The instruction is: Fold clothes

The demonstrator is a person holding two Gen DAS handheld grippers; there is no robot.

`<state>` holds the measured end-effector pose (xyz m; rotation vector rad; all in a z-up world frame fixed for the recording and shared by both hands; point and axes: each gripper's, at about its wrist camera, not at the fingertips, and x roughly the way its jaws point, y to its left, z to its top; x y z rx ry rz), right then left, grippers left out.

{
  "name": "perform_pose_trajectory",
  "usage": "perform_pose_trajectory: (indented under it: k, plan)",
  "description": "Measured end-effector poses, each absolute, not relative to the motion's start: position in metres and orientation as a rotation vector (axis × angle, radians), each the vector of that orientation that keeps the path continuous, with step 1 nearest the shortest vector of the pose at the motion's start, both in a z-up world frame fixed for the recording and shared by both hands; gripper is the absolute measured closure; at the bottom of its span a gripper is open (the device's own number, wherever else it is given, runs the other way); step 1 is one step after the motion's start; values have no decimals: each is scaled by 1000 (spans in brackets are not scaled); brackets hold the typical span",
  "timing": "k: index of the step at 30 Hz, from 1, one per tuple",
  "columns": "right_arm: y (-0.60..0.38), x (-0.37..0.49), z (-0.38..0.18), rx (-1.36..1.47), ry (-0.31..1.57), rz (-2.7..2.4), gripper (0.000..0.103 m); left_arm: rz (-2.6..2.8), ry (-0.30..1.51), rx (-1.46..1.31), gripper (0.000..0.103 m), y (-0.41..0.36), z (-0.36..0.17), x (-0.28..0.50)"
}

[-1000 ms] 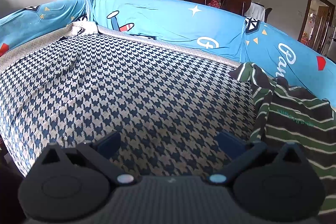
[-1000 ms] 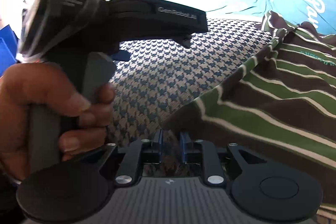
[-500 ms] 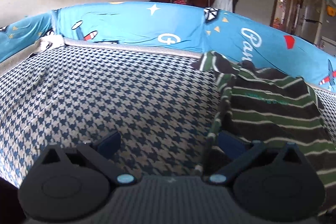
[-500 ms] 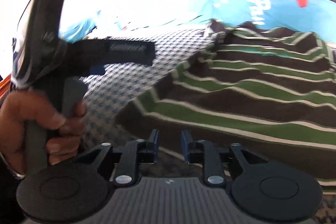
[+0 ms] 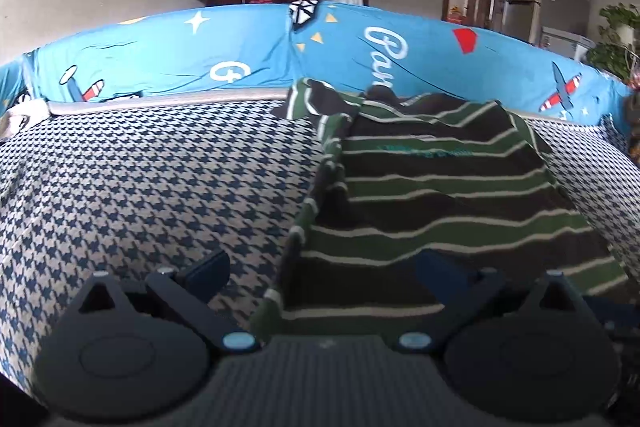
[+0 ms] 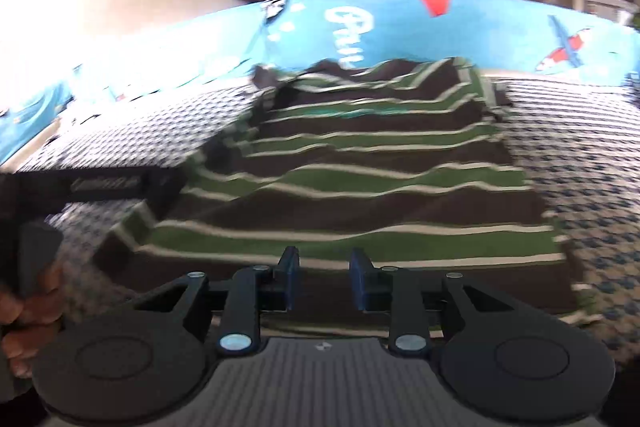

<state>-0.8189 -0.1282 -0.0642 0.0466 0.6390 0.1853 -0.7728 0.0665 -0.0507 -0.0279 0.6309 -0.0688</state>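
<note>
1. Blue-padded left hand-held gripper (image 5: 322, 269) stood spread wide, empty, straddling the near left hem corner.
2. Right hand-held gripper (image 6: 324, 277) was narrowly parted and empty, its pads clear of the hem.
3. Striped shirt (image 5: 440, 195) lay on the houndstooth bed (image 5: 140, 187), long axis toward twelve o'clock, collar farthest.
</note>
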Motion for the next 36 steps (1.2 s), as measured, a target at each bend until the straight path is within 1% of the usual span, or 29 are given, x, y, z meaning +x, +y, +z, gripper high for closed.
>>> perform_pose_trajectory:
  k: [9,10,11,13,15,18,19,23,24,25,26,27,28,31,36]
  plan:
    - [-174,-816,-63,69,620,-150,73,-147,703,-6,0,48,-67,-771]
    - [-180,-817,-64,76,622,-186,70,-148,715,-2,0,47,-70,-770]
    - [-187,-817,-65,83,623,-221,62,-149,727,1,0,45,-72,-769]
    - [-200,-818,-66,97,626,-293,58,-148,747,1,0,43,-77,-767]
    - [-211,-821,-67,122,626,-339,56,-150,768,-3,0,42,-80,-766]
    - [-223,-825,-69,139,640,-395,47,-140,781,11,0,40,-84,-766]
    - [-226,-826,-70,151,645,-402,46,-136,785,15,0,39,-85,-766]
    - [-232,-828,-77,223,679,-341,46,-135,786,23,0,38,-86,-766]
    - [-230,-829,-77,213,669,-343,48,-135,787,25,0,38,-86,-766]
    - [-229,-829,-77,205,664,-340,56,-135,787,26,0,38,-86,-765]
    - [-228,-829,-77,196,659,-337,68,-135,787,27,0,38,-86,-765]
    - [-227,-829,-77,188,654,-334,73,-136,787,29,0,38,-86,-765]
    - [-227,-830,-77,188,652,-335,82,-136,786,30,0,38,-86,-765]
    - [-223,-830,-77,183,648,-330,92,-137,786,28,0,38,-86,-765]
    - [-222,-834,-73,169,636,-365,95,-140,789,14,0,41,-85,-766]
